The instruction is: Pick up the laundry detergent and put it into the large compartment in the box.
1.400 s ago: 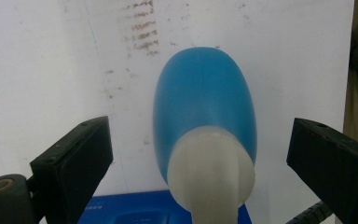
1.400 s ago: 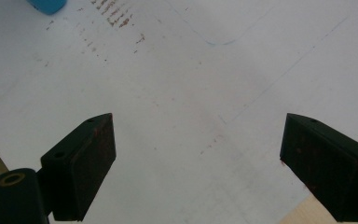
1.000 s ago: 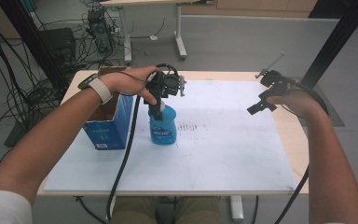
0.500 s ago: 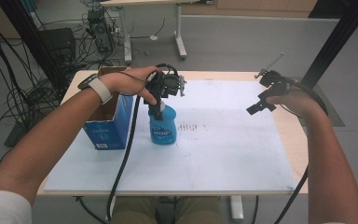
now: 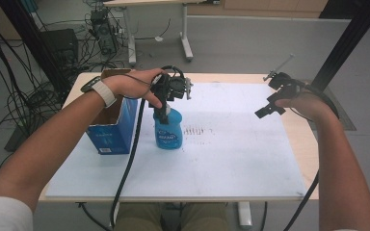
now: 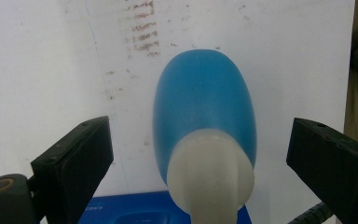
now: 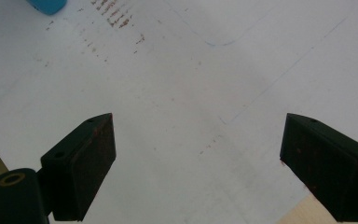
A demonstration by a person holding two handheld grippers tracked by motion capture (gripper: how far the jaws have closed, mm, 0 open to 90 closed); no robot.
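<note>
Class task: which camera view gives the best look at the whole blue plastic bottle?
The high view: the blue plastic bottle stands whole with its label. The left gripper view looks down on its white cap and shoulder between open jaws. The right gripper view catches a blue corner.

Blue bottle (image 6: 204, 107) base hidden by its own body between the wide-set jaws, pale cap (image 6: 212, 179) blurred and cut off below, label print (image 5: 167, 140) too small to be read, blue corner (image 7: 47, 5) cut off beyond the right gripper's (image 7: 196, 163) jaws.
</note>
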